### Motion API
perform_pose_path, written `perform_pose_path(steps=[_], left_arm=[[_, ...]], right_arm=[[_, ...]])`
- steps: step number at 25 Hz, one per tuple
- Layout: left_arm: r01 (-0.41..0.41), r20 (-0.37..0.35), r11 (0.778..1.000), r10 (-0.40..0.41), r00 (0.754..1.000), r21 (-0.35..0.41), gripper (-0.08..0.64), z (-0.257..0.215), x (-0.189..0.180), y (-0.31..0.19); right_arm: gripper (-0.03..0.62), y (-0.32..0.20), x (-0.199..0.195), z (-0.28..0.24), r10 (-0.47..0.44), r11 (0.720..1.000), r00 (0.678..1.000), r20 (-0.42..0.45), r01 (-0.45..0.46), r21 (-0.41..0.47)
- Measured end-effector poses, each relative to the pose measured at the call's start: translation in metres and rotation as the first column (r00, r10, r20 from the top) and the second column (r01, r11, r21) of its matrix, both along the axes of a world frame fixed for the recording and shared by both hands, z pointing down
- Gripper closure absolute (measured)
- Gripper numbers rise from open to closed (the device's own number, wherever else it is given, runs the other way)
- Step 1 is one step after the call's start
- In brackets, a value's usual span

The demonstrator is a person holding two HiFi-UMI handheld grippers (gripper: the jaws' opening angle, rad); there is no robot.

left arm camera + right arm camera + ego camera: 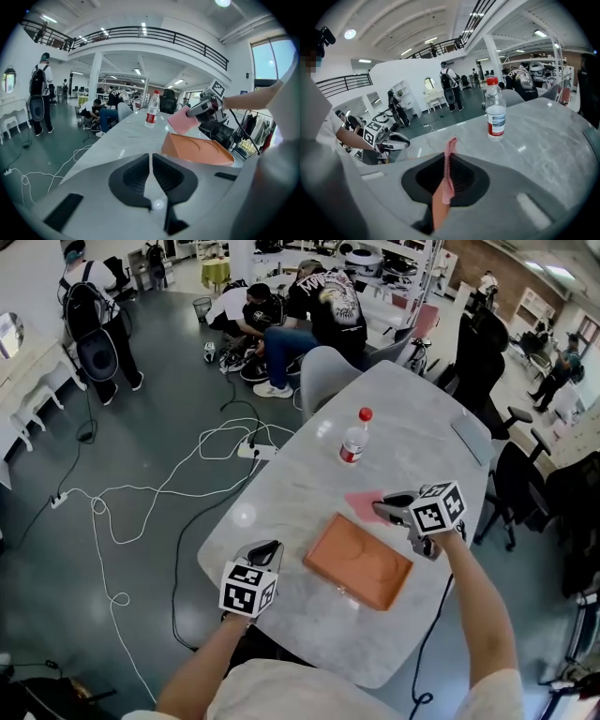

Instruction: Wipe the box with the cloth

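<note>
The flat, rectangular orange box (358,562) with rounded corners lies flat on the pale marble-patterned table (412,446), near the front edge, between the two grippers. It looks stiff and fairly light, with a smooth top, so I judge it may slide on the slick stone under a firm stroke; steadying it at a side wall or corner would make sense, and the broad top is the surface to wipe. The small pink cloth (364,505) hangs at the box's far edge, thin and limp, draping from the right gripper (380,510); whether it touches the box I cannot tell. In the right gripper view the jaws are pressed together on an upper fold of the cloth (449,168), a secure enough hold near its edge that leaves the rest loose for wiping. The left gripper (267,549) sits just beside the box's near left corner, apart from it, its jaws closed against each other with nothing between them. Farther back on the table, well apart from the box, stands a clear plastic water bottle with a red cap (353,439). Beyond the table, white cables (169,486) trail over the grey floor
</note>
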State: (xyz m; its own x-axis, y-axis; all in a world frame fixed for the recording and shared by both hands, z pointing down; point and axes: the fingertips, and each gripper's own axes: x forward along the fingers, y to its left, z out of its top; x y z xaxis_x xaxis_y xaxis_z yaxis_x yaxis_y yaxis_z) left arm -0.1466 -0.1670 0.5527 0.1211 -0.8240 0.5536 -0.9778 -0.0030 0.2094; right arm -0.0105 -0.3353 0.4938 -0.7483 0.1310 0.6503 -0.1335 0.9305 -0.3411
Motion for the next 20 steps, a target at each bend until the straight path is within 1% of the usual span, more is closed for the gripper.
perform_pose_path(steps=[3,7,10,12,14,17,20], left_arm=[[-0.017,-0.003,1.0,0.017,1.0,-0.008,0.534,0.007,-0.011,0.002],[-0.033,-0.005,0.999,0.033,0.999,-0.008,0.534,0.008,-0.029,0.001],[-0.039,-0.012,0.999,0.038,0.999,-0.006,0.534,0.01,-0.041,0.003],[-0.044,-0.017,0.999,0.044,0.999,-0.007,0.534,0.013,-0.05,0.003],[-0.046,-0.023,0.999,0.046,0.999,-0.009,0.534,0.016,-0.059,0.003],[-0.054,-0.035,0.998,0.054,0.998,-0.008,0.534,0.019,-0.069,0.0],[-0.068,-0.049,0.998,0.067,0.997,-0.006,0.534,0.022,-0.077,-0.004]], right_arm=[[0.577,0.0,-0.024,0.01,-0.025,0.999,0.999,-0.039,0.026,0.037],[0.577,0.003,-0.054,0.025,-0.059,0.997,0.994,-0.089,0.063,0.042],[0.577,0.009,-0.074,0.037,-0.11,0.991,0.984,-0.143,0.119,0.054],[0.577,0.012,-0.084,0.044,-0.151,0.985,0.969,-0.194,0.165,0.058],[0.577,0.016,-0.095,0.051,-0.187,0.978,0.954,-0.236,0.202,0.044],[0.577,0.026,-0.106,0.06,-0.236,0.97,0.928,-0.288,0.245,-0.005],[0.577,0.038,-0.108,0.071,-0.288,0.957,0.888,-0.358,0.284,-0.064]])
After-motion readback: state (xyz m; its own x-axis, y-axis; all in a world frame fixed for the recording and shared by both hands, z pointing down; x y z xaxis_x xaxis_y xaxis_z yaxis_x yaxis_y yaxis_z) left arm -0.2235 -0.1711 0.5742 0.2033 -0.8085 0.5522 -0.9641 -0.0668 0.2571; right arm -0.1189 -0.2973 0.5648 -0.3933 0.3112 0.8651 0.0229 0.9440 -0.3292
